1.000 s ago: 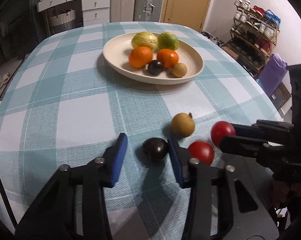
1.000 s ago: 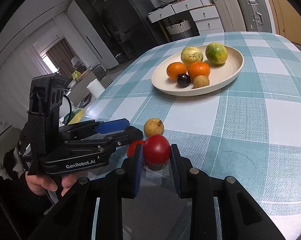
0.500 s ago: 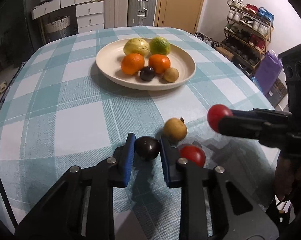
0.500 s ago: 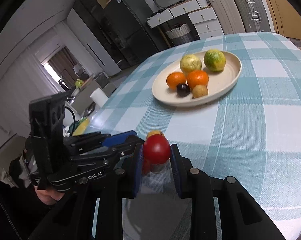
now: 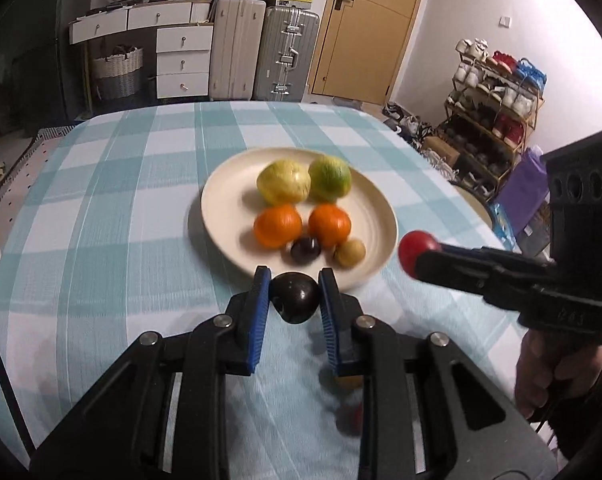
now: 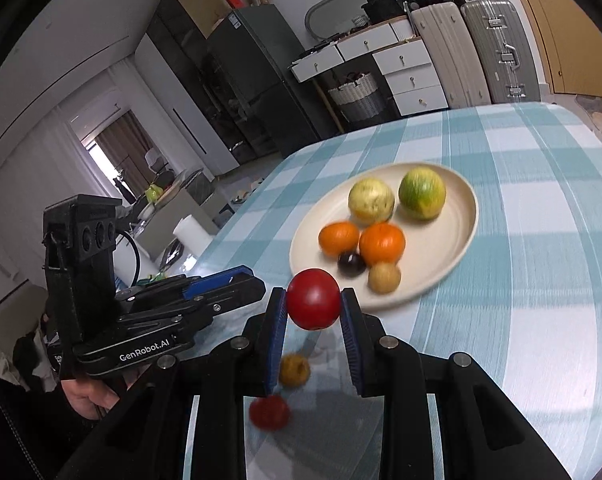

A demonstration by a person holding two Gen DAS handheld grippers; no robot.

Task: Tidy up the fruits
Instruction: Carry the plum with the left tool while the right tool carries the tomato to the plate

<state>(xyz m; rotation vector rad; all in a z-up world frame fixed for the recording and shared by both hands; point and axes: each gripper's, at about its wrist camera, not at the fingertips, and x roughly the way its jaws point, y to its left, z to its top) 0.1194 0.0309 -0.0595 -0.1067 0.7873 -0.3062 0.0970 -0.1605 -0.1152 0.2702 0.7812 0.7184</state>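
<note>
Pinching a dark plum (image 5: 295,297) just short of the plate (image 5: 221,204), the left hand-held gripper (image 5: 294,300) hovered; the right hand-held gripper (image 6: 313,312) clamped a red tomato (image 6: 313,298) beside that plate.

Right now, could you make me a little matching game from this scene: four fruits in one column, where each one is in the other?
1. dark plum
2. red tomato
3. green citrus
4. brown fruit

a. far side of the plate
b. in the left tool
c. on the tablecloth
d. in the right tool

Pairs: 1-b, 2-d, 3-a, 4-c
</note>
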